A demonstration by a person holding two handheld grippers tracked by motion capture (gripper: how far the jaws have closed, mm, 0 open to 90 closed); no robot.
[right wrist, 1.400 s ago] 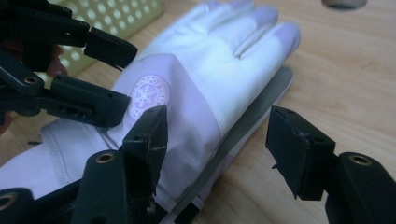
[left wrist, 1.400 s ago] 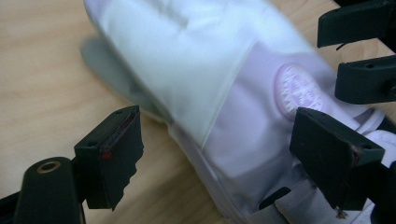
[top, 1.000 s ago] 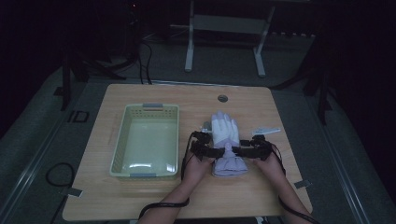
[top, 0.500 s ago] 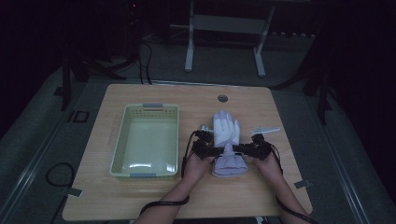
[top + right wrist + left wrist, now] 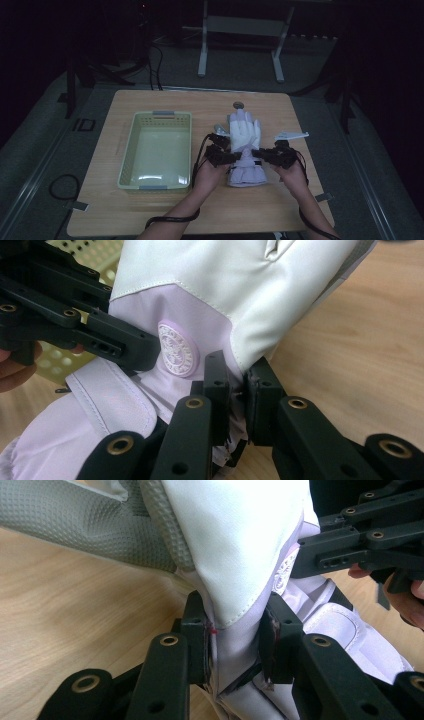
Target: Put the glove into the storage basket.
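The left tool and right tool each pinch one side of the ski glove at its wrist, just above the counter; lift both together, level, toward the basket.

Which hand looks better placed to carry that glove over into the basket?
Left, probably. The left claw is shut on the glove and sits nearer the basket. The right claw grips the glove's far edge, away from the basket.
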